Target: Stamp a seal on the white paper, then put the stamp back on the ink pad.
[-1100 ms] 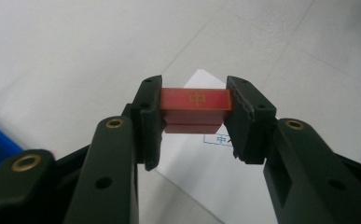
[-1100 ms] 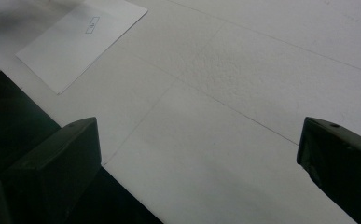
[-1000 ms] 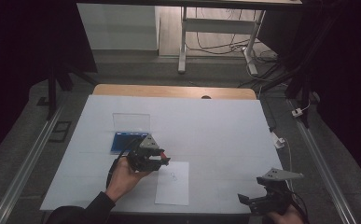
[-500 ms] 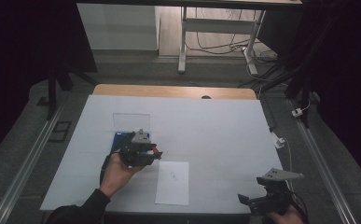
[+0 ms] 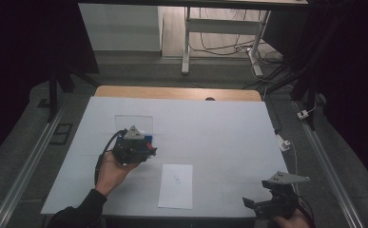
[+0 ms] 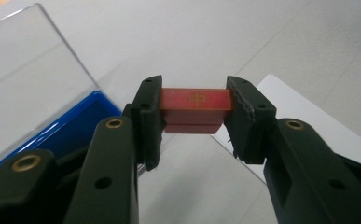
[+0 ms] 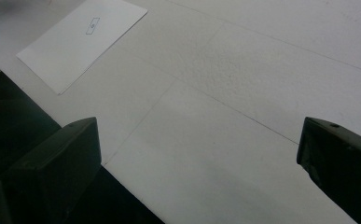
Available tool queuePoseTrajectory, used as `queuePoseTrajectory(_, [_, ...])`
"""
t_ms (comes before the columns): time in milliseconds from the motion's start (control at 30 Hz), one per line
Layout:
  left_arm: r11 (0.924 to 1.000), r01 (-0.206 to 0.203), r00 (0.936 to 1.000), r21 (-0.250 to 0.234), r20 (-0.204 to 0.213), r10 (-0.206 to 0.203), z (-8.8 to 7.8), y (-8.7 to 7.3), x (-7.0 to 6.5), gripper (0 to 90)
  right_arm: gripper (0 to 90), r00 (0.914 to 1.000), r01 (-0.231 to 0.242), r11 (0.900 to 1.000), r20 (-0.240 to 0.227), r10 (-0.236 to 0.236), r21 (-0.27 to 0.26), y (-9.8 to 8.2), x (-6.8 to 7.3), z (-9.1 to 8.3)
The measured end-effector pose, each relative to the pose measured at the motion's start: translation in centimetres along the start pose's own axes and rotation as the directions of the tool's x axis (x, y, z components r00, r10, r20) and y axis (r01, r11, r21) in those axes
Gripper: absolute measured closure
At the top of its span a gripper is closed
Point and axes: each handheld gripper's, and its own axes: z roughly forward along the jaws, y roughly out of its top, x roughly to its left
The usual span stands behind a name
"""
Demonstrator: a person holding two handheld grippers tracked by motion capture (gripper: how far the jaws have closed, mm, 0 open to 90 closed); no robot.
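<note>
Jaws of our right gripper stand wide apart with nothing between them, low at five o'clock on the table. At six o'clock lies the white sheet. Farther, at nine o'clock, our left gripper clamps the red block squarely between its pads, lifted just beside the blue case with its clear lid.

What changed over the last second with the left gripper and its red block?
The left gripper carried the red block leftward, from beside the paper sheet to over the blue case, jaws clamped on it throughout. The right gripper, jaws wide, and the sheet stayed put.
</note>
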Motion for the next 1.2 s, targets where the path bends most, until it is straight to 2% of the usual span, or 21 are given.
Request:
queuePoseTrajectory(467, [0.9995, 0.032, 0.9979, 0.006, -0.057, -0.031, -0.2, -0.5, 2.0, 58.4, 0.0, 1.0, 0.001, 1.0, 0.0, -0.001, 0.002, 0.0, 0.1, 0.0])
queuePoseTrajectory(967, [0.9957, 0.091, 0.9891, 0.016, -0.118, -0.088, 0.2, -1.3, 4.7, 58.4, 0.0, 1.0, -0.002, 1.0, 0.003, 0.002, 0.001, 0.0, 0.1, 0.0])
queuePoseTrajectory(1200, [0.9944, 0.104, 0.9851, 0.02, -0.14, -0.1, 0.7, -1.6, 5.6, 58.4, 0.0, 1.0, -0.002, 1.0, 0.004, 0.002, 0.001, 0.0, 0.0, 0.0])
